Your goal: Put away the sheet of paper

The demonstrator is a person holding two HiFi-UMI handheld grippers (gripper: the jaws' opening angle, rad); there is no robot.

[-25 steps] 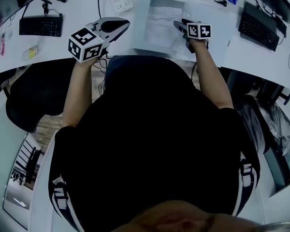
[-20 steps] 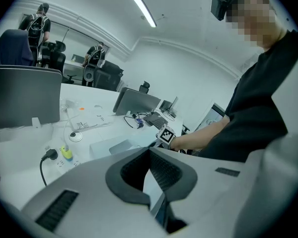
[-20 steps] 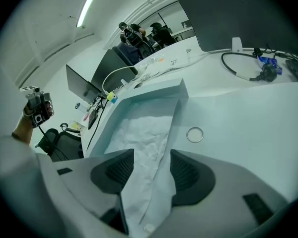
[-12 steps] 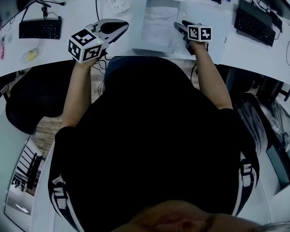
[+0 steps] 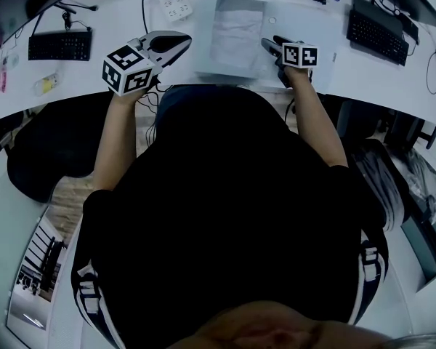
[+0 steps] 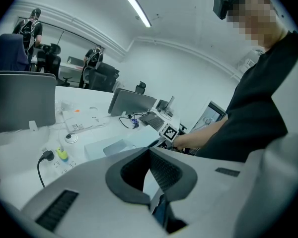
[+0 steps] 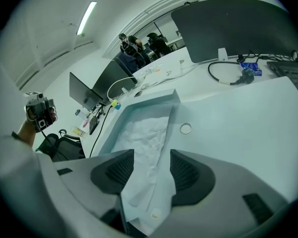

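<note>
The white desk (image 5: pixel 109 20) fills everything from 9 to 3 o'clock of the seated person. At 12 o'clock on it sits a shallow grey tray (image 5: pixel 240 3), and the crumpled sheet of paper (image 5: pixel 235 35) lies mostly inside it. I'd say the job is nearly done.

The paper's near end trails back between the jaws of the right gripper (image 7: pixel 152 157). They stand wide apart, clamping nothing. What seems left is settling that loose tail into the tray and drawing the tongs away. The tail could drag out with them.

The left gripper (image 5: pixel 182 41) hovers at 11 o'clock, tips closed together on nothing.

Around the tray:
- A dark monitor (image 7: pixel 238 26) is beyond it.
- 2 keyboards lie at 10 o'clock (image 5: pixel 56 43) and 2 o'clock (image 5: pixel 378 29).
- A power strip (image 5: pixel 174 0) is at 11.
- A small ring (image 7: pixel 186 128) lies just beside the tray's right wall.

None of these blocks the tray.
</note>
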